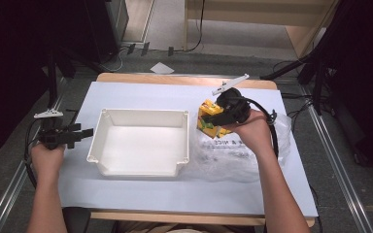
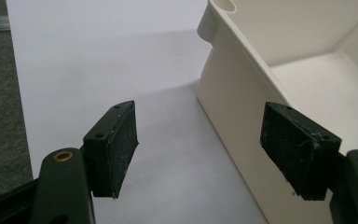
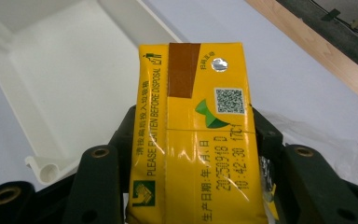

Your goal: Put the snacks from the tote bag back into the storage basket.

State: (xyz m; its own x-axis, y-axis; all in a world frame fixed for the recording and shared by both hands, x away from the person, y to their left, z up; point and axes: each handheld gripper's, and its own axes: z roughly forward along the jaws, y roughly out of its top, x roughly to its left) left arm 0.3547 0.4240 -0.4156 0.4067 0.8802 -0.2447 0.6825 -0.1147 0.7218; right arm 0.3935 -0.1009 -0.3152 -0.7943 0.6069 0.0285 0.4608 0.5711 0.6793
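Note:
A yellow drink carton (image 1: 209,118) (image 3: 196,135) with printed text and a QR code is clamped between the jaws of my right gripper (image 1: 222,115) (image 3: 193,140), just right of the white bin (image 1: 141,141). It is held above a clear plastic bag (image 1: 233,150). The bin's corner (image 3: 46,168) lies below and left of the carton in the right gripper view. My left gripper (image 1: 80,133) (image 2: 198,149) is open with nothing between its pads, hovering at the bin's left wall (image 2: 233,107).
A white sheet (image 1: 184,194) covers the wooden table (image 1: 175,79). Dark stands and cables (image 1: 315,73) sit on the floor around the table. The white bin holds nothing.

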